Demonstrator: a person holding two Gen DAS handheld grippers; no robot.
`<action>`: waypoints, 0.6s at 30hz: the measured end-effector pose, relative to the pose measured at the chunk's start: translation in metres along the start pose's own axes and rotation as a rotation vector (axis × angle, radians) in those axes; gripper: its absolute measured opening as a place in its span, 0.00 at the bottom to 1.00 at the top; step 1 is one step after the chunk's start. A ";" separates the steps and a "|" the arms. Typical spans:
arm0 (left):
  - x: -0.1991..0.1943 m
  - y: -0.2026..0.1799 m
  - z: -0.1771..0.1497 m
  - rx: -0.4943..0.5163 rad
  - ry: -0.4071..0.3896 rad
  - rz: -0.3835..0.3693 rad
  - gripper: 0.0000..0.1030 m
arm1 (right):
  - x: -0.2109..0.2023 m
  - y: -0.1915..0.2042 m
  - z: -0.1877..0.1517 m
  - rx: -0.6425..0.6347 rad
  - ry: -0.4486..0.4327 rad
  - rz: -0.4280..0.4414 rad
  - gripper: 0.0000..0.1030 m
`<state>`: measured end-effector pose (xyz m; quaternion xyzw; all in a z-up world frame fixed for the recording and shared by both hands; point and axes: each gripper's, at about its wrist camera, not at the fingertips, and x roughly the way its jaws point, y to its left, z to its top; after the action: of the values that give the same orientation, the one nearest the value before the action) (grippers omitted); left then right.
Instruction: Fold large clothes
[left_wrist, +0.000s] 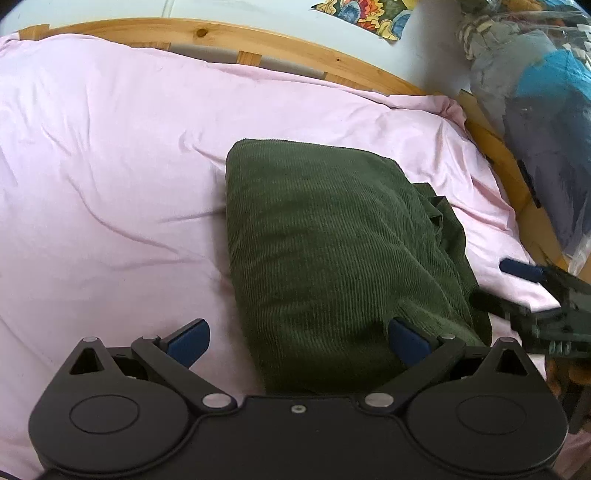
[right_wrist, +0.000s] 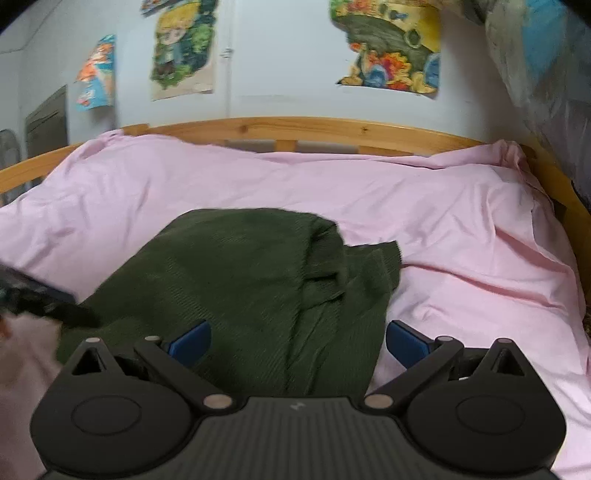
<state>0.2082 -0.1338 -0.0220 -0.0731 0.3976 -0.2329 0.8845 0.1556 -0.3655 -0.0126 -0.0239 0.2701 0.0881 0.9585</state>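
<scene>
A dark green garment (left_wrist: 332, 258) lies folded into a thick, narrow bundle on a bed covered by a pink sheet (left_wrist: 110, 166), just ahead of two hand-held grippers. The left gripper (left_wrist: 299, 341) hangs with its jaws spread wide and empty, one blue pad over the bare sheet and the other over the bundle's near end. The right gripper (right_wrist: 298, 341) is likewise wide apart and holds nothing, its fingers straddling the garment's near right edge. Whether either pad touches the cloth cannot be told from these views.

The folding looks to be well advanced, perhaps nearly finished: the top layer is a smooth, even panel with a rounded far corner and a clean left edge. What seems left is tidying. Along the right side, looser layers spill out from under the top panel in a rumpled flap (right_wrist: 369, 273), and that edge would need tucking or one more fold.

The fabric is ribbed, like corduroy or a heavy knit, and the bundle sits plump, not flat. A wooden bed frame (right_wrist: 295, 127) runs behind the bed, with colourful posters (right_wrist: 388, 48) on the pale wall.
</scene>
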 end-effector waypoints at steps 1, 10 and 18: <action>0.001 0.001 0.000 -0.002 0.003 -0.001 0.99 | -0.001 0.002 -0.003 -0.019 0.017 -0.005 1.00; 0.005 0.002 0.000 -0.002 0.019 0.014 0.99 | 0.007 0.000 -0.031 -0.050 0.116 -0.121 1.00; -0.006 0.009 0.014 -0.027 -0.053 -0.074 0.99 | 0.011 -0.042 0.014 0.202 -0.037 -0.001 1.00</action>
<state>0.2180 -0.1239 -0.0112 -0.1060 0.3741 -0.2581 0.8844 0.1797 -0.4042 -0.0061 0.0741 0.2600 0.0603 0.9609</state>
